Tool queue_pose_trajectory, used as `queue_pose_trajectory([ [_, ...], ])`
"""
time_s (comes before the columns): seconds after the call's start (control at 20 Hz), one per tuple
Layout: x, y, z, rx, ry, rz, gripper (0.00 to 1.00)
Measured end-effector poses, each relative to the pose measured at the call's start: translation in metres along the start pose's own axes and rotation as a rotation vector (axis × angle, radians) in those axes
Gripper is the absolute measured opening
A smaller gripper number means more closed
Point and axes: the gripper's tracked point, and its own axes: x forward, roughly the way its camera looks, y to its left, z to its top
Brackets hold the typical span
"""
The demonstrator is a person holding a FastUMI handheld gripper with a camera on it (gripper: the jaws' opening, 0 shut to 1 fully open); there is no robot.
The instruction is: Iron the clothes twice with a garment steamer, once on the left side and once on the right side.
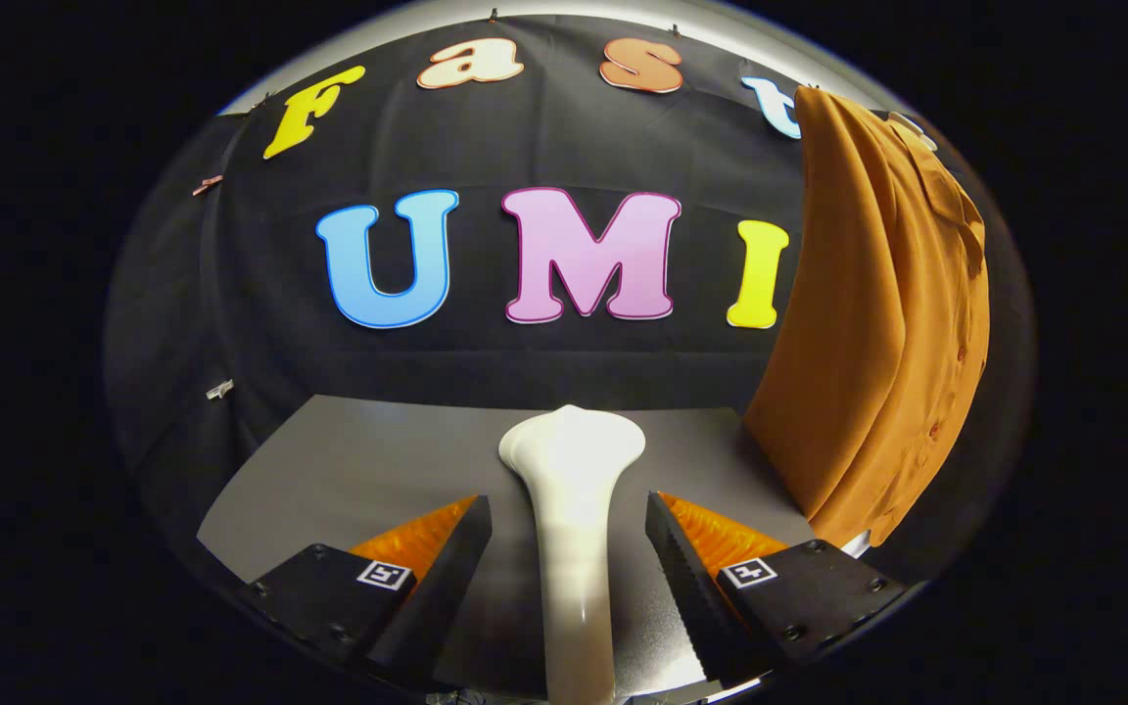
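Flanked by the gripper's (569, 548) two black fingers (451, 568) at the bottom of the frame, the white garment steamer (574, 509) lies on the grey table (378, 460), handle toward the camera and flared head at frame centre. The jaws stand apart with clear gaps on both sides of the handle, so nothing is gripped yet.

An orange shirt (877, 333) hangs at the right of the frame, its button placket (facing away to the right) near the far edge and its hem dropping to table level.

Closing well likely means keeping the handle centred between the fingers and pressing on its narrow shaft, not the wide head. Open tabletop spreads toward the left of the frame; the shirt's near edge, right of the steamer head, is the edge to approach with care once the steamer is lifted.
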Motion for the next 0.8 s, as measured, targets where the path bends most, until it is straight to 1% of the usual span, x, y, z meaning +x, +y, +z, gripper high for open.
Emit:
queue_pose_trajectory([
  [0.1,0.012,-0.003,-0.007,0.012,0.045,-0.003,0.99],
  [0.2,0.017,-0.002,-0.013,0.029,0.075,0.000,0.95],
  [0.35,0.029,-0.001,-0.022,0.016,0.130,-0.001,0.95],
  [0.4,0.027,-0.001,-0.026,0.007,0.148,-0.006,0.90],
  [0.45,0.031,-0.003,-0.030,0.000,0.163,-0.013,0.78],
  [0.5,0.031,-0.003,-0.032,-0.006,0.181,-0.013,0.77],
  [0.55,0.031,-0.005,-0.024,-0.004,0.198,-0.019,0.77],
  [0.6,0.026,-0.005,-0.028,-0.002,0.197,-0.015,0.64],
  [0.65,0.037,-0.005,-0.035,-0.008,0.198,-0.016,0.51],
  [0.7,0.039,-0.005,-0.036,-0.016,0.195,-0.017,0.51],
  [0.75,0.036,-0.004,-0.034,-0.024,0.194,-0.015,0.47],
  [0.8,0.034,-0.004,-0.033,-0.024,0.191,-0.012,0.47],
])
